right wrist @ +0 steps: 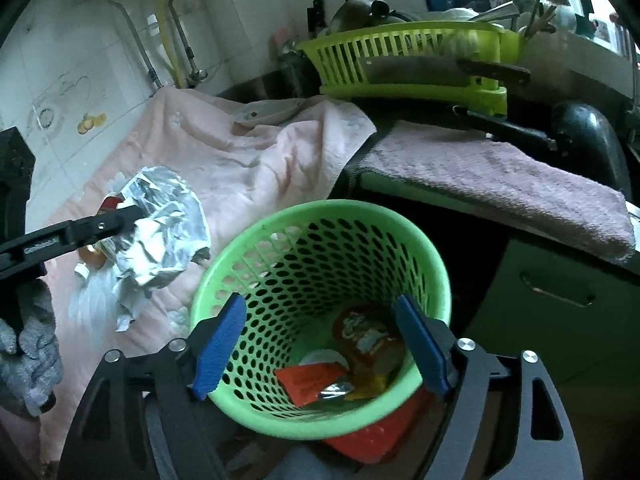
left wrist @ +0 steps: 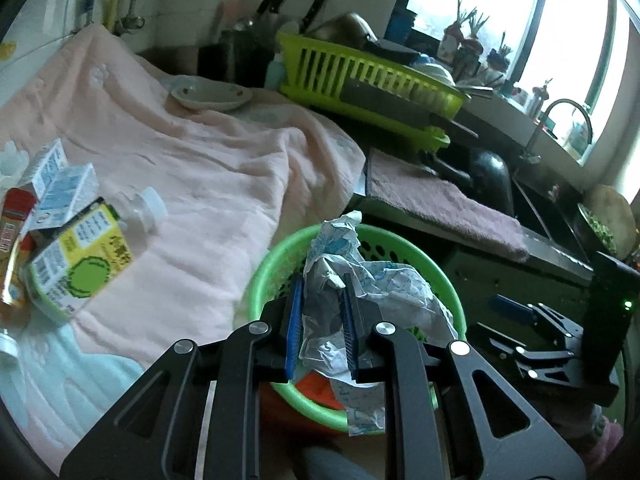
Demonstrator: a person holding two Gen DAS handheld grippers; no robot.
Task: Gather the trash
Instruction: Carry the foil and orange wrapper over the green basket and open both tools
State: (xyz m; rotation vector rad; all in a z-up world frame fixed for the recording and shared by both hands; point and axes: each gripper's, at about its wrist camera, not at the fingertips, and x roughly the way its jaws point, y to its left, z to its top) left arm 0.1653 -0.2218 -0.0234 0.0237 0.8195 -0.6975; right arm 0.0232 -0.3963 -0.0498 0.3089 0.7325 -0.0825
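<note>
A: The crumpled silver foil wrapper looks shiny and creased; the round green plastic basket is smooth, perforated.

B: The pink cloth over the bench is soft, matt; the mauve towel at its edge is rough.

White glazed wall tiles back the dark kitchen worktop, with yellow and grey pipes running down the wall. A curved window above the worktop's far edge floods in pale daylight.
</note>
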